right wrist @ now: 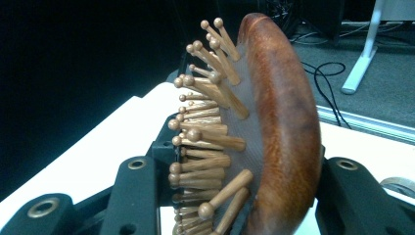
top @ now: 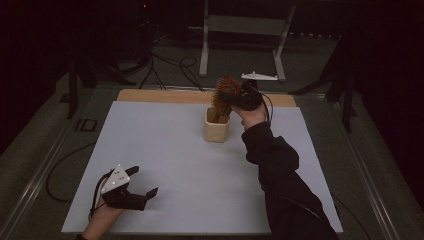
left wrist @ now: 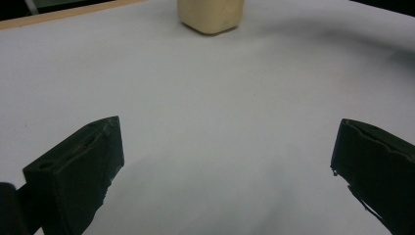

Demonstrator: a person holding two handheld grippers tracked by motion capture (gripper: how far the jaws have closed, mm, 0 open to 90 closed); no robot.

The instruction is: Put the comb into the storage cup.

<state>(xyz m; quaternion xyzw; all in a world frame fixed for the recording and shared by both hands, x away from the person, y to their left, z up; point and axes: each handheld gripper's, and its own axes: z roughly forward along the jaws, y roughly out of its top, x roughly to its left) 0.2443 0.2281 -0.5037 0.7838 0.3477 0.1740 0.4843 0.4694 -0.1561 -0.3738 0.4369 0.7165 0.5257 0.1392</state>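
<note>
A wooden hairbrush [top: 224, 91] with wooden pins stands head-up, its handle down inside a cream cup [top: 216, 128] at the far middle of the white table. My right gripper [top: 239, 97] is shut on the brush head from the right. In the right gripper view the brush [right wrist: 279, 132] sits between the two black jaws, pins pointing left. My left gripper [top: 142, 187] rests open near the front left of the table, nothing between its jaws. In the left gripper view its fingers [left wrist: 80, 171] stand wide apart and the cream cup [left wrist: 211, 17] is far ahead.
The white table [top: 165, 165] has a wooden strip [top: 150, 95] along its far edge. Behind it on the dark floor are cables [top: 170, 65] and a white metal frame [top: 245, 30]. A metal rail [top: 45, 165] runs along the table's left side.
</note>
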